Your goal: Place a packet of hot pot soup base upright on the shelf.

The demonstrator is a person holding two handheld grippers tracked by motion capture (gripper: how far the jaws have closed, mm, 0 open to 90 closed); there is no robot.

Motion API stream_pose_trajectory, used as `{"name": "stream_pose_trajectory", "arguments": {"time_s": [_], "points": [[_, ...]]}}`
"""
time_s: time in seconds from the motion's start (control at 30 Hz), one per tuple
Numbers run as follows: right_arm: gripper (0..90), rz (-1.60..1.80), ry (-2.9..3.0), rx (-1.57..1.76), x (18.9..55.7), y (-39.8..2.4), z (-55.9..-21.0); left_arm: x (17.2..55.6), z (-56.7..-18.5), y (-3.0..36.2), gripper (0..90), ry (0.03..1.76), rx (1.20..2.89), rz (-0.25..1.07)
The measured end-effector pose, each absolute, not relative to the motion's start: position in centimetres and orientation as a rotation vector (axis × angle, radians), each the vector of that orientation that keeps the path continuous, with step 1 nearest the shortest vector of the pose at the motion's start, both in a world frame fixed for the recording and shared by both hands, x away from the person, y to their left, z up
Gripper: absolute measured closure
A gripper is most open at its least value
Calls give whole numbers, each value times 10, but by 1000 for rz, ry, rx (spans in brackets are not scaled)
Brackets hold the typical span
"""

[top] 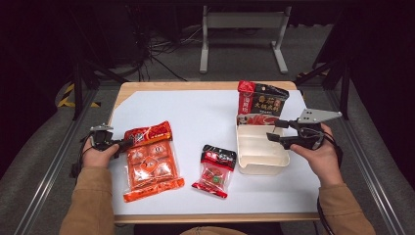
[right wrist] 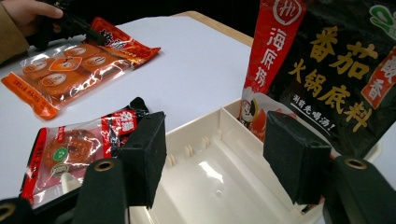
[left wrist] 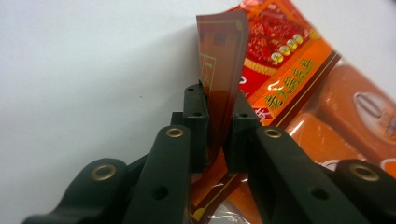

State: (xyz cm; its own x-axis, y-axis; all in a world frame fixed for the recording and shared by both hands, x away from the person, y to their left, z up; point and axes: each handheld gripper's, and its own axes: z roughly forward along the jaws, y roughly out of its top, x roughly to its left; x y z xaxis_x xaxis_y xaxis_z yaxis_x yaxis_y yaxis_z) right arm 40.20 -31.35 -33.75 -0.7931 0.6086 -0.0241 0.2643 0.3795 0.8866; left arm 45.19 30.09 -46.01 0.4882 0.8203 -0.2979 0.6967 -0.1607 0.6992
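A large orange snack packet (top: pixel 149 161) lies flat at the left of the white table. My left gripper (top: pixel 128 143) is shut on its upper left corner. In the left gripper view the packet's film (left wrist: pixel 222 60) rises pinched between the two pads. A small red-and-black packet (top: pixel 215 171) lies in the middle. On the right is a cream tray (top: pixel 259 169), with a black-and-red pouch (top: pixel 262 103) standing upright at its far end. My right gripper (top: pixel 270 135) hovers open over the tray's right side. Nothing sits between its fingers (right wrist: pixel 144 154), only the bare tray floor (right wrist: pixel 219 182) below.
The white sheet (top: pixel 195 117) covers a wooden tabletop whose edge (top: pixel 205 217) runs along the front. Behind the table are a grey metal stand (top: pixel 242 29) and cables on the floor. From the right gripper view, the orange packet (right wrist: pixel 70 65) and the other hand (right wrist: pixel 32 14) are far left.
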Motion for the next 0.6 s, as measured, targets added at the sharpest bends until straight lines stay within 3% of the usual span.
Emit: {"name": "stream_pose_trajectory", "arguments": {"time_s": [0.17, 0.6], "points": [[397, 1379, 2297, 758, 402, -313, -337, 452, -460, 301, 889, 1269, 1908, 200], [474, 1365, 2300, 748, 399, -315, -334, 448, -449, 305, 899, 1263, 1830, 214]]}}
